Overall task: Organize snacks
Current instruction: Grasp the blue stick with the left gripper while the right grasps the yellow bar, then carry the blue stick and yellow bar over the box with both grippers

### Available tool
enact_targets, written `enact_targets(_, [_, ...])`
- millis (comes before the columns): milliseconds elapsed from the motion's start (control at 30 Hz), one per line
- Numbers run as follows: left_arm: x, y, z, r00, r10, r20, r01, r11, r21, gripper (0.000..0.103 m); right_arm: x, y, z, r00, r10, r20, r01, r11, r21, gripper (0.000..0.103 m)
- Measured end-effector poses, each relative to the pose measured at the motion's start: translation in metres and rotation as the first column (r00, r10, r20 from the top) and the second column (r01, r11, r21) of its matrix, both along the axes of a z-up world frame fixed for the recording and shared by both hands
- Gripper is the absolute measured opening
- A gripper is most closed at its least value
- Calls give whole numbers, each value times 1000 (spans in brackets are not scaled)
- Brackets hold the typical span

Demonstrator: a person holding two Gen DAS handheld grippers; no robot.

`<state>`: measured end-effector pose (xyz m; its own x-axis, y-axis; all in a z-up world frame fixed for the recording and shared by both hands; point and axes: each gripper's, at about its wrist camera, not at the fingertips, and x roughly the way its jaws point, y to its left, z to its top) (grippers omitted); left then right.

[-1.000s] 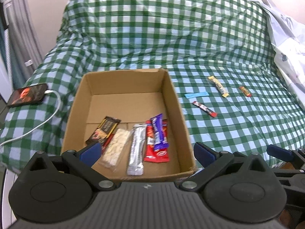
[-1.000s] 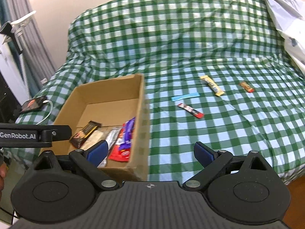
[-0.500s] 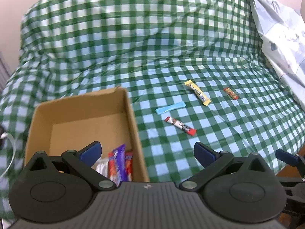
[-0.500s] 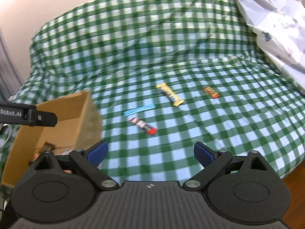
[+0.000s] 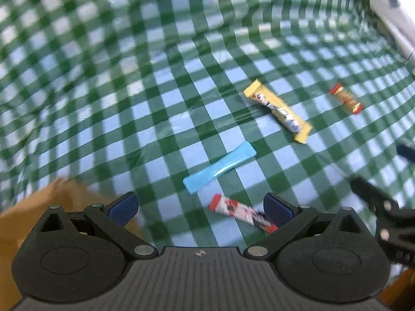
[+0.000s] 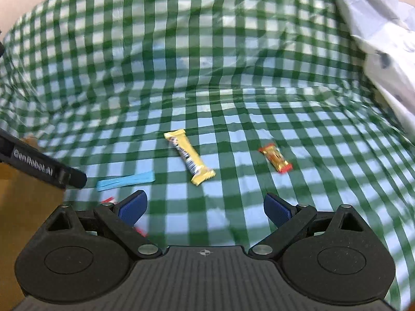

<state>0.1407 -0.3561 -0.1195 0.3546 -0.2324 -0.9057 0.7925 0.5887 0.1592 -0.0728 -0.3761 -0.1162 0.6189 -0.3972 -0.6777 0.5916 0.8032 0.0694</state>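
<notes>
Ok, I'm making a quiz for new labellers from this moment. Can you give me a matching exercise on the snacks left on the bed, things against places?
Things:
1. yellow bar
2. blue strip
3. red-ended bar
4. small orange snack

Places:
A. nearest the left gripper
B. farthest right
C. between the red-ended bar and the yellow bar
D. just left of the small orange snack

Pairs: 1-D, 2-C, 3-A, 4-B

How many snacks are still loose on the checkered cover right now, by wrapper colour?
Yellow bar: 1
Light blue stick: 1
Red and white bar: 1
Small orange and red snack: 1
Total: 4
</notes>
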Motion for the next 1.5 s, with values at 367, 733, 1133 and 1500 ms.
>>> enact_targets(367, [64,-49,-83,996,2,-84,6,995,96,101,102,-61,-79,985,158,-76,-162,986,-49,96])
enact_targets(733, [60,-26,-63,972,-1,-234,-18,997,-79,8,107,-68,-93,971,225,-83,-229,972,-48,26])
enact_targets(1133, [-7,80,62,990,117,-76,-136,930,-341,8,15,15,7,991,88,101,-76,991,-112,26])
enact_targets(1500, [-112,256,163,986,159,-58,-168,878,-449,8,-53,170,94,955,210,208,-220,975,27,26])
